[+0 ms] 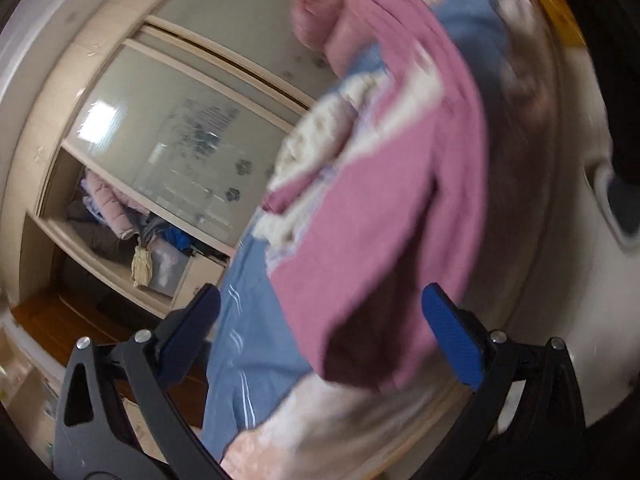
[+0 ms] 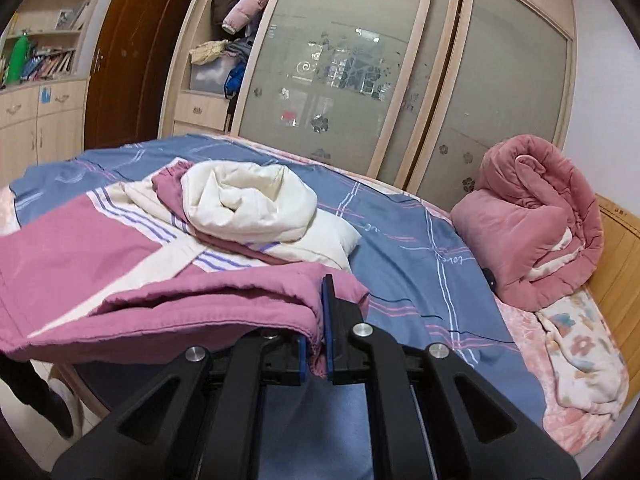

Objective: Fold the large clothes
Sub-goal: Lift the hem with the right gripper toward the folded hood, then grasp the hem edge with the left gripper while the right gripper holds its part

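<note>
Right gripper (image 2: 316, 320) is clamped on the hem of the pink jacket (image 2: 80, 256) lying ahead-left on the bed (image 2: 400, 240), left gripper (image 1: 320, 328) gapes empty before it; recommend securing a matching corner before folding, keeping cloth taut.

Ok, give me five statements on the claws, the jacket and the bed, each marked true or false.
1. The right claw is shut on the pink jacket. True.
2. The left claw is shut. False: it is open, nothing pinched.
3. A rolled pink quilt lies on the bed. True.
4. The jacket's lining is black. False: cream.
5. The wardrobe has frosted sliding doors. True.
</note>
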Demonstrator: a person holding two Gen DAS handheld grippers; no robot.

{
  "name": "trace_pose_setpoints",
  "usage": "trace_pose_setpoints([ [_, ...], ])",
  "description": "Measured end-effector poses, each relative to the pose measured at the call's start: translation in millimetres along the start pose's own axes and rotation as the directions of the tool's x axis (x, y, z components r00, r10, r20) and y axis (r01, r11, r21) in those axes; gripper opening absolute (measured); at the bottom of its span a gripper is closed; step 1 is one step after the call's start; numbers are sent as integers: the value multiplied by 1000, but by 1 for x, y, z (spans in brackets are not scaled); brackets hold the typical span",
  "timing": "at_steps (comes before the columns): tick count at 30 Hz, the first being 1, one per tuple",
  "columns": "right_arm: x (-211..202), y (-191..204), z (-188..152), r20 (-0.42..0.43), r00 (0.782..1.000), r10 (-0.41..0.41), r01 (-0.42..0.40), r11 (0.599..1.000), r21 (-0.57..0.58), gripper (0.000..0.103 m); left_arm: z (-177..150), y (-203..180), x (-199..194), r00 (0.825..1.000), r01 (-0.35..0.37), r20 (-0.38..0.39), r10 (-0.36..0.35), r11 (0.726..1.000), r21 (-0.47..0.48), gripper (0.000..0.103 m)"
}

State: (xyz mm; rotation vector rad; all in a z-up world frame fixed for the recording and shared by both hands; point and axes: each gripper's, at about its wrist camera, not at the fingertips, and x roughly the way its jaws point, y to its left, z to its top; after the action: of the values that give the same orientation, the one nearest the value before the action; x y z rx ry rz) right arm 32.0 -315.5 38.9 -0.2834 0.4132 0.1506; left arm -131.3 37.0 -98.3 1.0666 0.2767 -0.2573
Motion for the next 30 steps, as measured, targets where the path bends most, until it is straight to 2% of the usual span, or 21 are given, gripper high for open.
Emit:
trace_pose_setpoints([
  [5, 0, -8, 3, 32, 999, 1, -4, 997, 71, 6, -18, -23, 12, 999, 15, -42, -11, 996, 85, 101],
  [13, 2, -29, 3, 50, 999, -10, 2, 987, 162, 6, -31, -33, 42, 996, -40, -69, 53, 983, 181, 101],
  [16, 3, -31, 1, 46, 999, -14, 5, 985, 173, 6, -31, -32, 51, 994, -74, -64, 88, 979, 189, 101],
  [19, 4, -31, -2, 41, 999, -11, 4, 985, 172, 6, -28, -29, 57, 995, -60, -62, 72, 984, 170, 99],
  [20, 4, -30, -2, 39, 999, -10, 3, 985, 171, 6, -28, -30, 59, 996, -55, -62, 67, 983, 175, 95],
  [21, 5, -30, -3, 38, 999, -9, 2, 985, 170, 6, -27, -30, 62, 996, -43, -70, 56, 984, 174, 79],
  [22, 5, -29, -3, 37, 999, -9, 2, 986, 169, 6, -26, -28, 68, 995, -12, -99, 29, 986, 164, 69],
  [24, 5, -29, -4, 34, 999, -10, 5, 986, 165, 6, -26, -21, 72, 990, 74, -127, -57, 988, 138, 12],
  [25, 5, -29, -5, 31, 999, -9, 4, 987, 161, 6, -26, -16, 74, 984, 121, -145, -105, 987, 106, 11],
  [27, 5, -28, -7, 27, 1000, -10, 5, 989, 151, 6, -25, -5, 72, 984, 128, -135, -119, 990, 65, 9],
  [30, 2, -30, -11, 22, 1000, 1, -4, 988, 157, 6, -22, 21, 68, 986, 108, -121, -114, 993, -57, 7],
])
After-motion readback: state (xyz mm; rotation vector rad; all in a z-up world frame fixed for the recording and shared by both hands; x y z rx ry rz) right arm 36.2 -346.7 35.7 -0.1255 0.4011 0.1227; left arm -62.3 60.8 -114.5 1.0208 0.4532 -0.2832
